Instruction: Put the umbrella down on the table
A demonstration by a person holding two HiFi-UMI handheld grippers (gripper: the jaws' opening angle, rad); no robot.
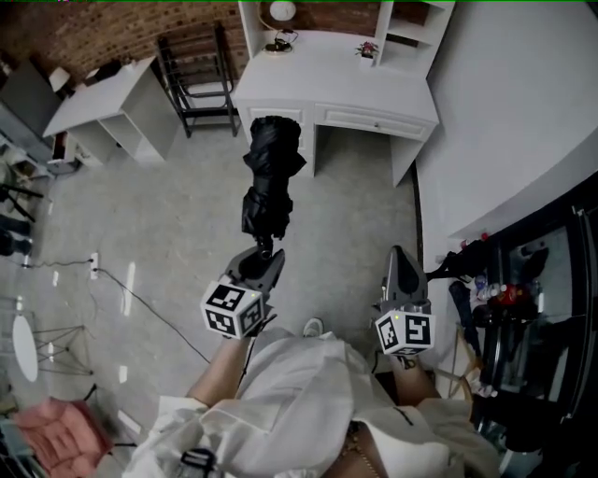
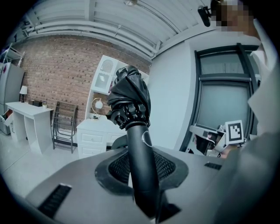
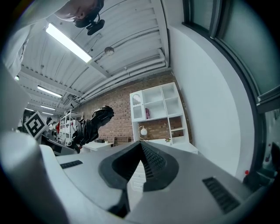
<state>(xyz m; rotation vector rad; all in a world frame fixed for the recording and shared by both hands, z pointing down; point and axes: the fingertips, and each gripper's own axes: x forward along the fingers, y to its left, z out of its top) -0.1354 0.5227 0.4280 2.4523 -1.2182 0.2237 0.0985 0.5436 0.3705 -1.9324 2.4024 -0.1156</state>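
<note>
While the person faces the white desk at 12 o'clock, the left hand-held gripper is clamped on the handle of the folded black umbrella, jaws partway apart around it. The canopy points toward 12, in the air over the floor, well apart from the desk. The right hand-held gripper, at 4 o'clock, has its jaws together with nothing in them.

Risks, as judged:
- With only 1 grip, low on the handle, the heavier canopy could droop or twist between the pads.
- Loose folds could sweep the lamp or the small plant at set-down.
</note>
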